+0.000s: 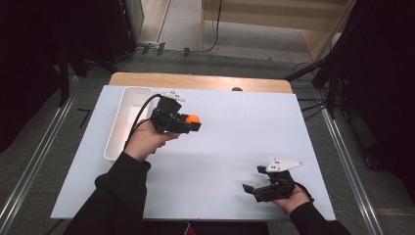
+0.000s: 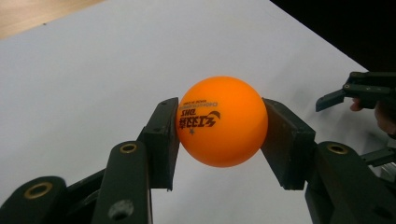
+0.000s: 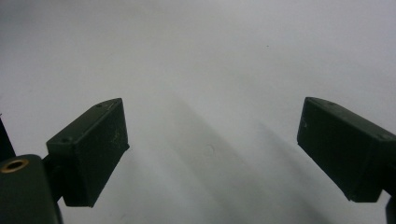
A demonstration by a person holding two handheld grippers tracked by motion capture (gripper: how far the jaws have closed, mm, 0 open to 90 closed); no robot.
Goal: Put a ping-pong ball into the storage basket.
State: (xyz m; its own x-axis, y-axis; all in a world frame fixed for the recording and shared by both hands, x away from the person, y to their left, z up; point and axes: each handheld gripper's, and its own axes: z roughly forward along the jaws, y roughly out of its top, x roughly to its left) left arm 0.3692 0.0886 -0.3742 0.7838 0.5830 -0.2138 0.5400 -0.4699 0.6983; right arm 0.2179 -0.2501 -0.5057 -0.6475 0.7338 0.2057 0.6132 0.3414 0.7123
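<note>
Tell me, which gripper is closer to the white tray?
Left. The left gripper is just beside the white tray, holding an orange ball between its jaws. The right gripper rests open far across the table, near the front edge.

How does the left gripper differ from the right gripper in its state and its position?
The left gripper is shut on the orange ball; the right gripper is open, with nothing between its jaws. The left is beside the white tray; the right is near the table's front edge. Both have black jaws.
</note>
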